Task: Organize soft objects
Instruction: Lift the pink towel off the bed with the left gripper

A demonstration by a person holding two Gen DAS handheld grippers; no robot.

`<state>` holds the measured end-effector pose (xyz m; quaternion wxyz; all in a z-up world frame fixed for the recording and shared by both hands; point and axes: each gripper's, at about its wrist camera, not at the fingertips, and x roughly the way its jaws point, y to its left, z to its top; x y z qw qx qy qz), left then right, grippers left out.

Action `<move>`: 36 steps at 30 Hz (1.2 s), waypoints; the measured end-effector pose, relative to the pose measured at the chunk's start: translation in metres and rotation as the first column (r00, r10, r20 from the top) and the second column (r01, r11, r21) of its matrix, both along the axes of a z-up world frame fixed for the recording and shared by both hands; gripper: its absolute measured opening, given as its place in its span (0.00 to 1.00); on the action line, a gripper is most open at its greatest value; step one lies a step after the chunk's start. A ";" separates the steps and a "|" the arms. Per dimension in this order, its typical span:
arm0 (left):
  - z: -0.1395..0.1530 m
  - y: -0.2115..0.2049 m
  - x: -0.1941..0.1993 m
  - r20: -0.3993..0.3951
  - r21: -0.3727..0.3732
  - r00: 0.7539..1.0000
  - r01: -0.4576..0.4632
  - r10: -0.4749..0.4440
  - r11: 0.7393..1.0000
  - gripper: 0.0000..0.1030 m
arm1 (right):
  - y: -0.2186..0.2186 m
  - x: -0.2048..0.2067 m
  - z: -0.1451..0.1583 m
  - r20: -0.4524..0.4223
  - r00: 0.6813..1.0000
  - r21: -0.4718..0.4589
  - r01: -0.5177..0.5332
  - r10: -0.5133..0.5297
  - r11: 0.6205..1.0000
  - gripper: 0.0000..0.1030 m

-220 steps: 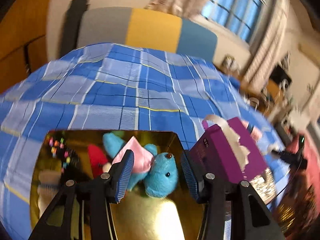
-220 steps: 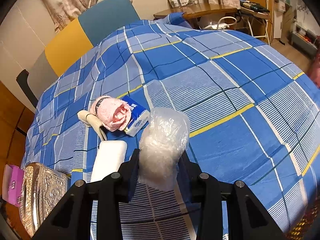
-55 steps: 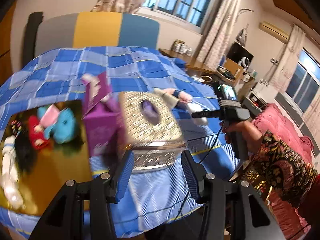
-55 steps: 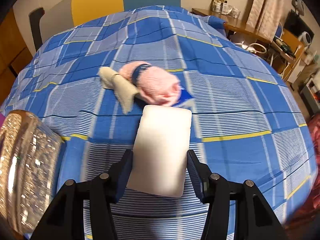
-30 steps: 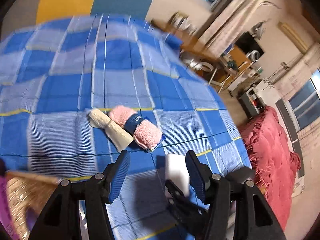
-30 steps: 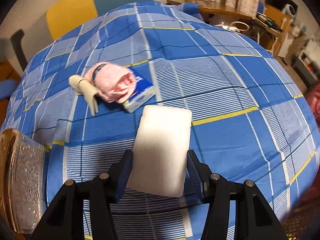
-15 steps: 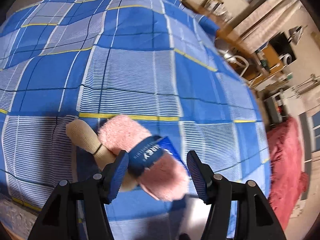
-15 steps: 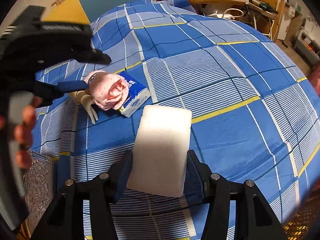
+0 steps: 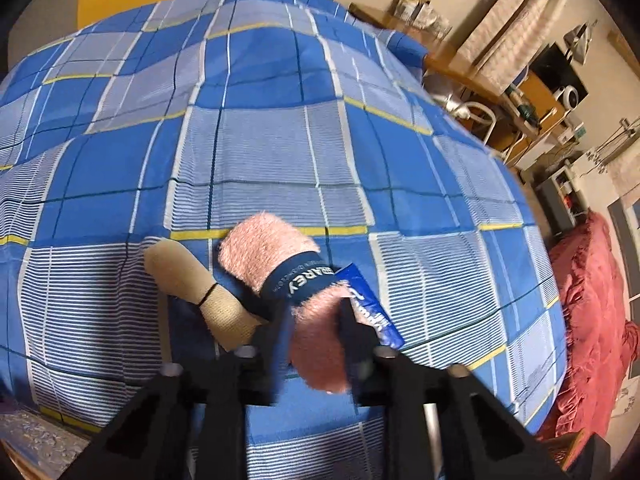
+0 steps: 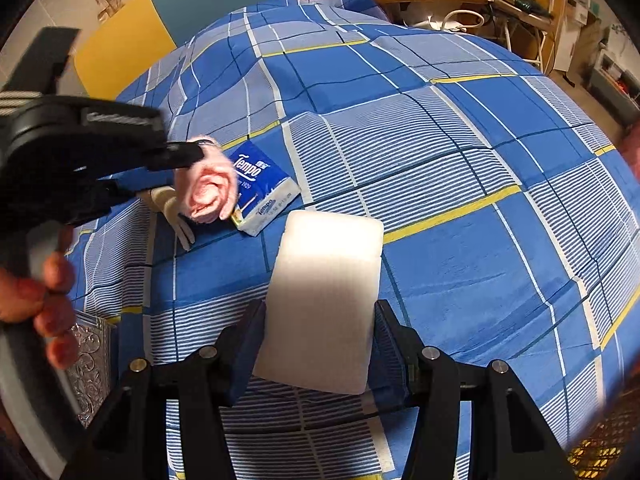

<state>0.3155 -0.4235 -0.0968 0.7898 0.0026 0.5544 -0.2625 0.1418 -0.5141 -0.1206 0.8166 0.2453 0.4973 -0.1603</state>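
Observation:
A pink rolled towel (image 9: 268,248) with a dark blue band lies on the blue plaid bedspread (image 9: 280,140). My left gripper (image 9: 314,320) has its jaws closing tight on the roll's near end, and the pads press into the pile. In the right wrist view the same pink towel (image 10: 208,188) shows end-on under the left gripper's upper finger (image 10: 176,156). My right gripper (image 10: 320,312) is shut on a white foam block (image 10: 328,272), held above the bedspread (image 10: 460,160).
A blue Tempo tissue pack (image 10: 264,188) lies half under the towel, its corner (image 9: 368,312) beside my left finger. A beige cloth roll (image 9: 192,276) touches the towel's left side. A silver embossed box (image 10: 90,364) stands at the left. Red bedding (image 9: 592,320) and a desk lie beyond the bed's right edge.
My left gripper came down over the pink towel roll and shut on it; half a second ago its fingers stood wide on either side. The right gripper still holds the white block.

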 end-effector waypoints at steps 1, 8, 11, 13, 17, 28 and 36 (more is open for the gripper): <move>0.002 0.000 -0.001 0.002 -0.008 1.000 0.001 -0.001 1.000 0.09 | 0.000 0.000 0.000 0.000 1.000 0.001 0.001 -0.001 1.000 0.54; 0.014 0.009 -0.010 -0.006 -0.055 1.000 0.026 -0.027 0.998 0.06 | 0.001 -0.001 -0.003 -0.004 1.000 -0.003 0.004 -0.005 1.000 0.54; 0.011 0.009 -0.008 -0.041 -0.094 0.999 0.025 -0.029 0.995 0.22 | 0.000 -0.003 -0.003 -0.001 1.000 0.002 0.010 -0.010 1.000 0.54; 0.008 0.009 -0.003 -0.068 -0.101 0.998 -0.008 0.002 0.995 0.41 | -0.001 -0.003 -0.003 0.003 1.000 0.006 0.012 -0.012 1.000 0.54; -0.004 0.001 0.008 -0.127 -0.098 0.992 -0.027 0.015 0.995 0.45 | 0.000 -0.002 -0.002 0.008 1.000 0.013 0.006 -0.006 1.000 0.54; -0.034 0.000 0.009 -0.160 -0.073 0.986 -0.058 0.046 0.996 0.36 | 0.001 0.002 -0.001 0.013 1.000 0.024 0.003 -0.004 1.000 0.54; -0.005 0.021 -0.002 -0.105 -0.098 0.993 -0.073 0.063 0.993 0.33 | 0.000 0.001 -0.001 0.015 1.000 0.019 0.005 -0.005 1.000 0.54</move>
